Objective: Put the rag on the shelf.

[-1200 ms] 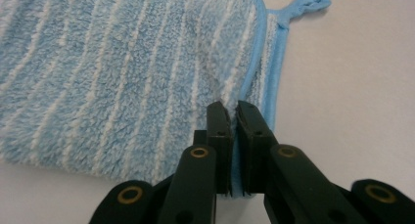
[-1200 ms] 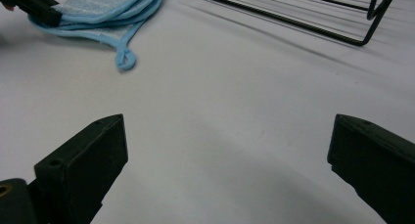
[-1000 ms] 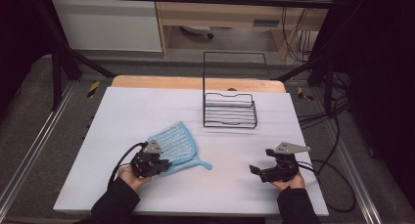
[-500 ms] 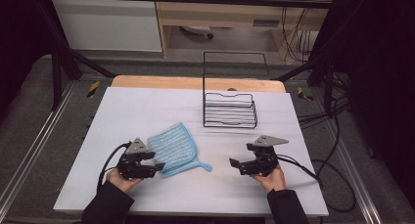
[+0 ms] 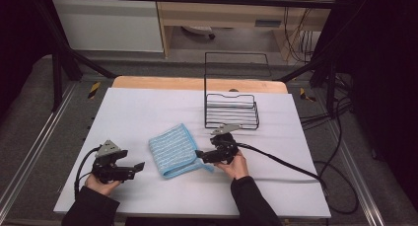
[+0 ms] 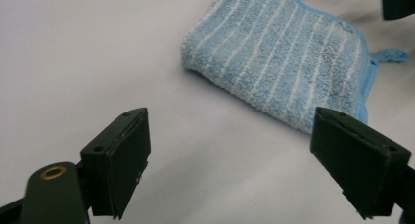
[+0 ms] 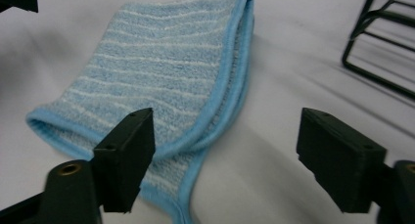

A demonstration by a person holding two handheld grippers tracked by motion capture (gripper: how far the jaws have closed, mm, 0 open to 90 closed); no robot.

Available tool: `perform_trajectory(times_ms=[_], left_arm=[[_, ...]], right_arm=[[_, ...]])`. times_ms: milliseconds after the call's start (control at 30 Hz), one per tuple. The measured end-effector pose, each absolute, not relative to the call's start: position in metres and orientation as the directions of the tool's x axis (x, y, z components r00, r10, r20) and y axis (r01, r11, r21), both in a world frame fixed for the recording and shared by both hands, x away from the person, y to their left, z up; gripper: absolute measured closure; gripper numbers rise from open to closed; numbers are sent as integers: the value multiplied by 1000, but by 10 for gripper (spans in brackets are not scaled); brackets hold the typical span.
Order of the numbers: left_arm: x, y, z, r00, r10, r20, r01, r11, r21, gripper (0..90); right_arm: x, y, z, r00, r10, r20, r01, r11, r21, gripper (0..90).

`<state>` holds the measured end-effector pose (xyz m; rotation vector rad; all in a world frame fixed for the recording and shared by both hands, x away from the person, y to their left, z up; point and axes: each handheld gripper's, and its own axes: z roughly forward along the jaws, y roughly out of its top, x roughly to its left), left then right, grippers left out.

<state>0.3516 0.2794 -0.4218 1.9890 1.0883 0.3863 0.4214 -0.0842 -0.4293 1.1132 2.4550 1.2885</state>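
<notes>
A folded blue striped cloth (image 5: 173,150) lies flat on the white surface (image 5: 148,107), and everything else sits around it. The left hand-held gripper (image 5: 137,167) rests well to the cloth's left, its jaws having just been opening; they now stand wide apart with nothing between them, pointing toward the cloth's near folded edge. The right hand-held gripper (image 5: 198,154) is at the cloth's right edge, close to the trailing corner, its jaws having just been closing but still apart, pads not pressing the fabric. A black wire rack (image 5: 231,110) stands beyond the cloth, behind the right hand.
</notes>
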Motion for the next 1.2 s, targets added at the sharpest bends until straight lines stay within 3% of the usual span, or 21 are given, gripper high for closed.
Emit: perform_trajectory(times_ms=[67,133,300,333,567,767,1000,1200], left_arm=[[352,282,-423,568,814,-118,561,-279,779,151],[353,283,-424,566,816,-118,565,-279,777,151],[353,282,-427,568,816,-106,565,-293,771,156],[353,282,-427,567,817,-106,563,-291,774,157],[354,283,-427,567,817,-103,561,-292,775,161],[354,283,-427,565,819,-100,559,-290,777,162],[354,283,-428,562,821,-100,560,-288,777,163],[354,283,-428,562,821,-101,560,-288,777,163]], right_arm=[[425,-80,-432,-707,675,210,556,348,755,265],[432,-69,-440,-711,663,237,576,355,736,363],[437,-61,-447,-717,654,242,592,387,707,469],[437,-60,-450,-726,642,249,593,400,698,528],[433,-60,-449,-731,625,275,614,427,663,620],[429,-59,-450,-719,636,280,626,417,659,627],[427,-59,-448,-690,644,331,673,401,622,772],[426,-61,-444,-683,647,340,678,387,625,820]])
